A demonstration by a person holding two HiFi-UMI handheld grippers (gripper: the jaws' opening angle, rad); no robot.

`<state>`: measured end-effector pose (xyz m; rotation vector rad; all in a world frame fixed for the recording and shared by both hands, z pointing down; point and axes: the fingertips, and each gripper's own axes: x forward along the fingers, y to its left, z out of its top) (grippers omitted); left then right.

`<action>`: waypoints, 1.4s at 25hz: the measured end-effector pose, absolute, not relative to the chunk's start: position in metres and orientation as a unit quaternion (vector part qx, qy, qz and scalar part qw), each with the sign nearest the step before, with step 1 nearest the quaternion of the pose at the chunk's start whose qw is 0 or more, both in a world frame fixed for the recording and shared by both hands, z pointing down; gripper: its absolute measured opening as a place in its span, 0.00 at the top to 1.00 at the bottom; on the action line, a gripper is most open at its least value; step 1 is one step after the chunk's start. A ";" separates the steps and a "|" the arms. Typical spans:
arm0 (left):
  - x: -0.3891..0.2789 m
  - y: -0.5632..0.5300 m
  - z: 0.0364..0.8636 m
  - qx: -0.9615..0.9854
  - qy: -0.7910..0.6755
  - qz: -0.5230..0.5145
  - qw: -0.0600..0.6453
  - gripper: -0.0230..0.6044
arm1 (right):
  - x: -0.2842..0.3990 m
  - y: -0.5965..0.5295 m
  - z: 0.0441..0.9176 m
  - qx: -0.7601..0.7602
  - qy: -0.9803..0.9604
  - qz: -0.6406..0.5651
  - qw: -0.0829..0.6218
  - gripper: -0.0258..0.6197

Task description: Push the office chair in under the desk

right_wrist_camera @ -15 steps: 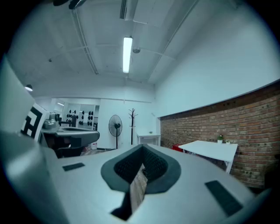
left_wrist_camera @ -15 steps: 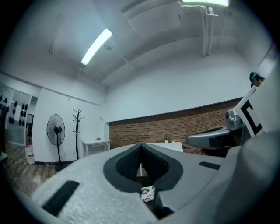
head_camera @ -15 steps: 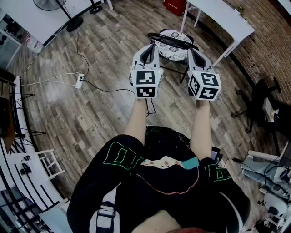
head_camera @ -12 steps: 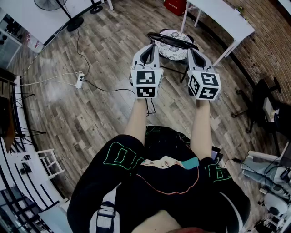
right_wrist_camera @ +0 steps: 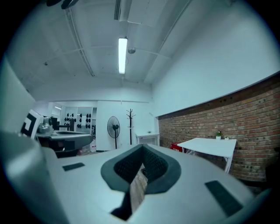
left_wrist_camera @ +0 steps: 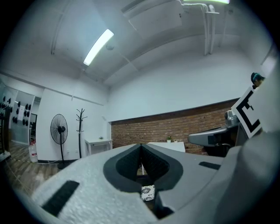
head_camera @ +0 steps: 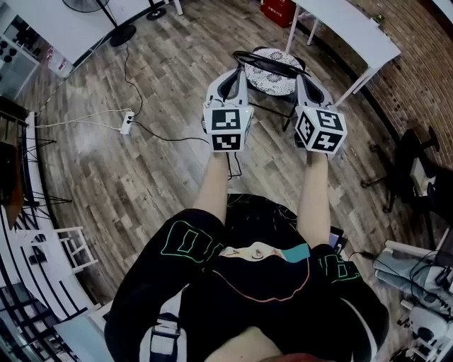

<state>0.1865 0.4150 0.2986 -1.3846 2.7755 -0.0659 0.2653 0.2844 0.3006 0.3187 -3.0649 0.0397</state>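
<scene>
The office chair (head_camera: 272,78) has a black frame and a flower-patterned seat; it stands on the wood floor just short of the white desk (head_camera: 350,28) at the upper right. My left gripper (head_camera: 241,71) points at the chair's near left edge and my right gripper (head_camera: 299,76) at its near right edge. I cannot tell whether either touches the frame. Both are shut with nothing held. In the left gripper view the jaws (left_wrist_camera: 141,148) meet, with a bit of the patterned seat (left_wrist_camera: 148,192) below. In the right gripper view the shut gripper (right_wrist_camera: 142,151) faces the desk (right_wrist_camera: 210,145).
A power strip (head_camera: 127,124) with trailing cables lies on the floor to the left. A fan stand base (head_camera: 122,34) is at the far left, a red box (head_camera: 277,8) by the desk, a brick wall (head_camera: 417,71) on the right, and a dark chair (head_camera: 414,166) beside it.
The head view has shifted slightly. Both grippers stay shut in front of the chair, and the chair shows no clear movement.
</scene>
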 end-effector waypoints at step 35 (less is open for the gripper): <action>0.052 0.323 0.329 -0.484 0.875 -0.015 -0.013 0.95 | 0.150 0.198 0.328 0.144 -0.987 0.021 0.067 0.95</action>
